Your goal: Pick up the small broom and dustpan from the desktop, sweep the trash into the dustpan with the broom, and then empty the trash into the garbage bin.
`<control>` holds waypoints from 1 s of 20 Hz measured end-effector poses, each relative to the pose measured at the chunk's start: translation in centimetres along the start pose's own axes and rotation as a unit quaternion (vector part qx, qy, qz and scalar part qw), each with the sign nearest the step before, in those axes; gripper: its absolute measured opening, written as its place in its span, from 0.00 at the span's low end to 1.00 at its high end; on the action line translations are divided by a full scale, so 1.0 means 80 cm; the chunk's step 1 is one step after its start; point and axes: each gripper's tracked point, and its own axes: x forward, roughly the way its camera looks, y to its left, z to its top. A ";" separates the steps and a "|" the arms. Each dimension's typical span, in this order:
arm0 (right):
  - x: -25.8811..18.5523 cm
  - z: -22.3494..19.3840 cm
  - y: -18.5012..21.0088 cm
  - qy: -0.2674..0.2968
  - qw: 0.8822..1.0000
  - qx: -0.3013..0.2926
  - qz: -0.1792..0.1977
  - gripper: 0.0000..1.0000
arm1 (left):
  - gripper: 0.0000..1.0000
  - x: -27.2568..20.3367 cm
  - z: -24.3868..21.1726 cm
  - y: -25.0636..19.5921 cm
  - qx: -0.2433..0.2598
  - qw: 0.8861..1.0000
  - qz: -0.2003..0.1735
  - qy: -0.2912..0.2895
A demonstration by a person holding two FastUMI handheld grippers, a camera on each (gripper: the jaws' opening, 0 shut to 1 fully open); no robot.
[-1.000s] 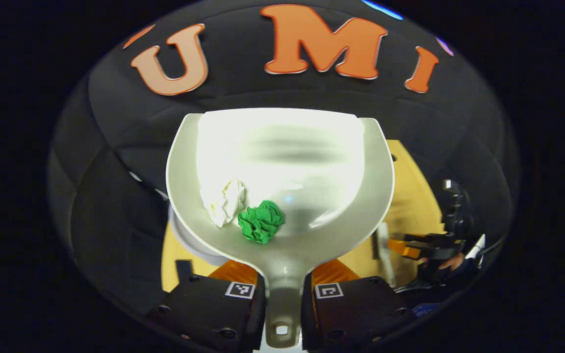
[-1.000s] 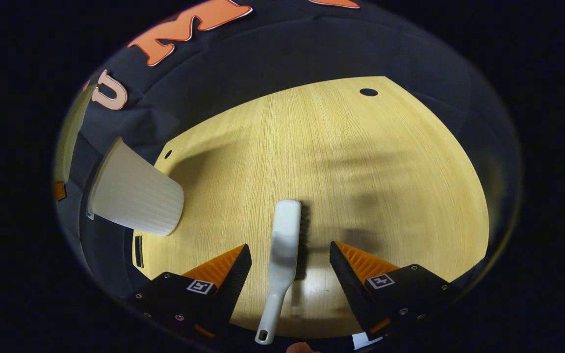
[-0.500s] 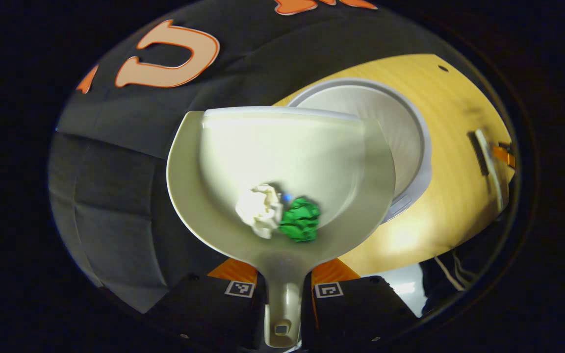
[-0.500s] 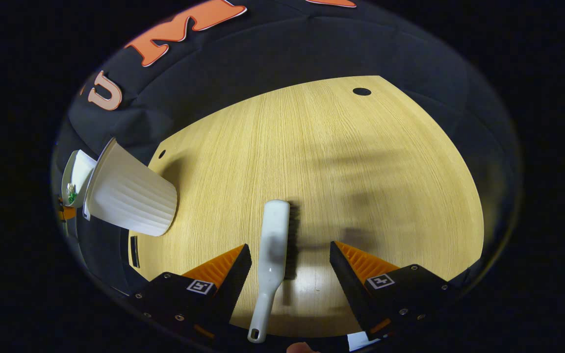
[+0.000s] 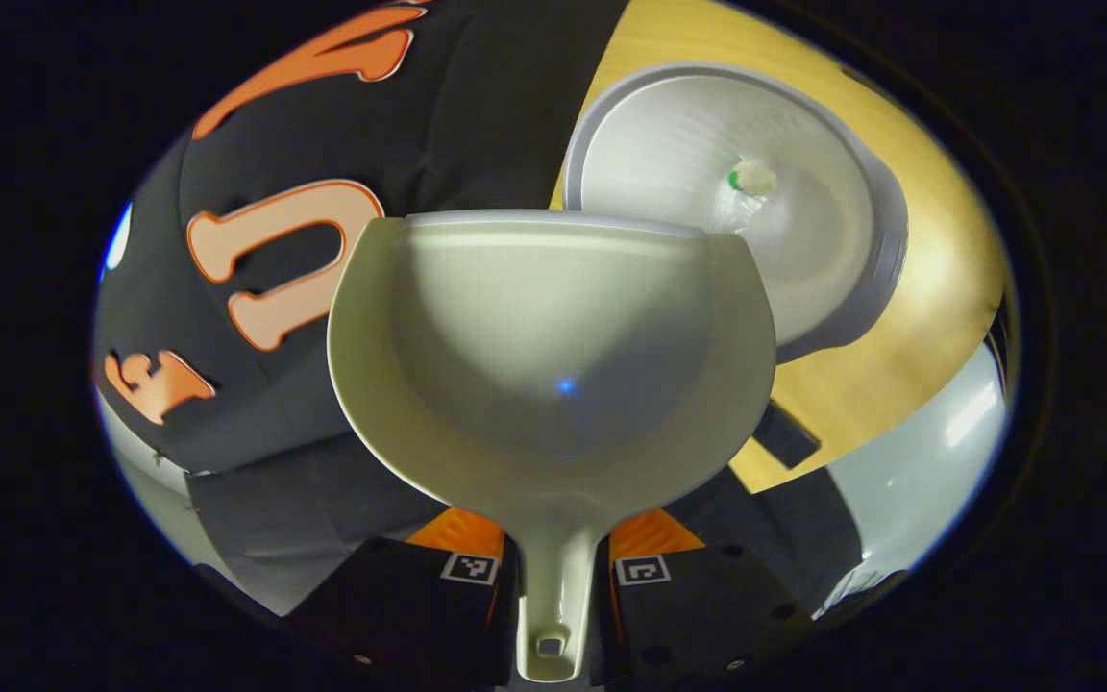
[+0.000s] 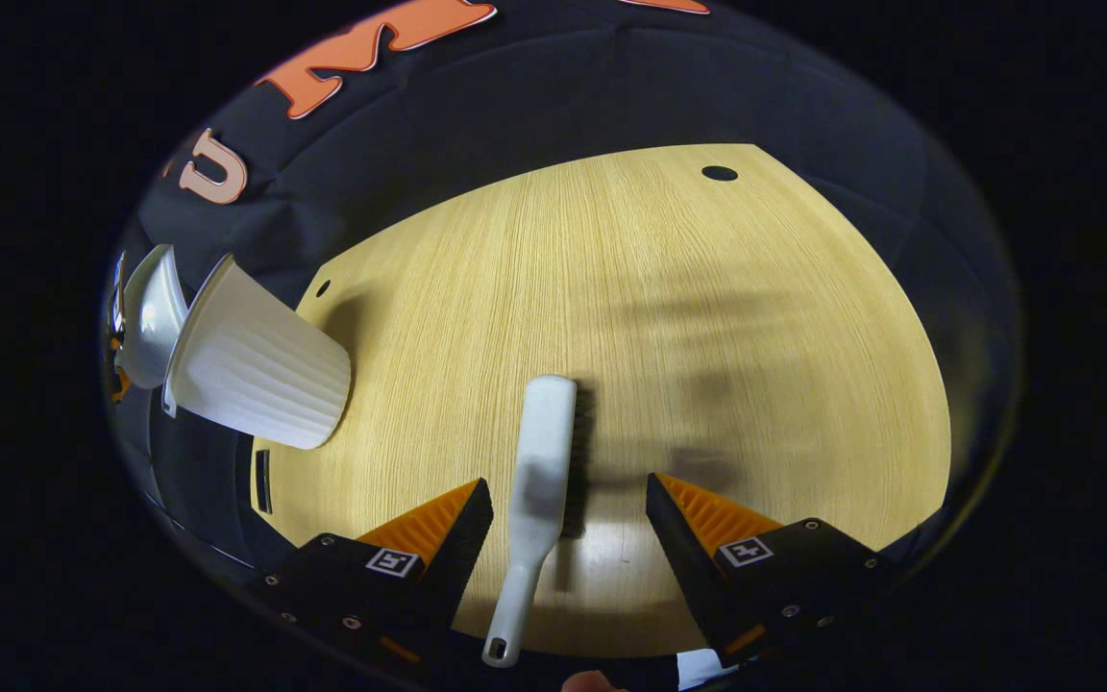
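White plastic dustpan (image 5: 553, 346) sat empty, handle clamped in left tool (image 5: 553, 567); crumpled paper trash (image 5: 750, 178) lay inside ribbed white garbage bin (image 5: 736, 202). Right tool (image 6: 568, 519) gaped above white small broom (image 6: 539, 481) on wooden table (image 6: 707, 317). Risk: pan lip clipping bin rim near table edge; open room rightward

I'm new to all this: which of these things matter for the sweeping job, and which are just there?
Part of the job:
dustpan, held by the left hand-held gripper
broom, lying on the desk
garbage bin
trash inside the bin

Just there:
wooden desk
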 end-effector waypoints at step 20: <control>-0.037 0.051 -0.006 -0.068 0.997 -0.021 -0.023 0.97 | 0.30 -0.092 0.407 -0.253 -0.451 0.743 -0.407 -0.282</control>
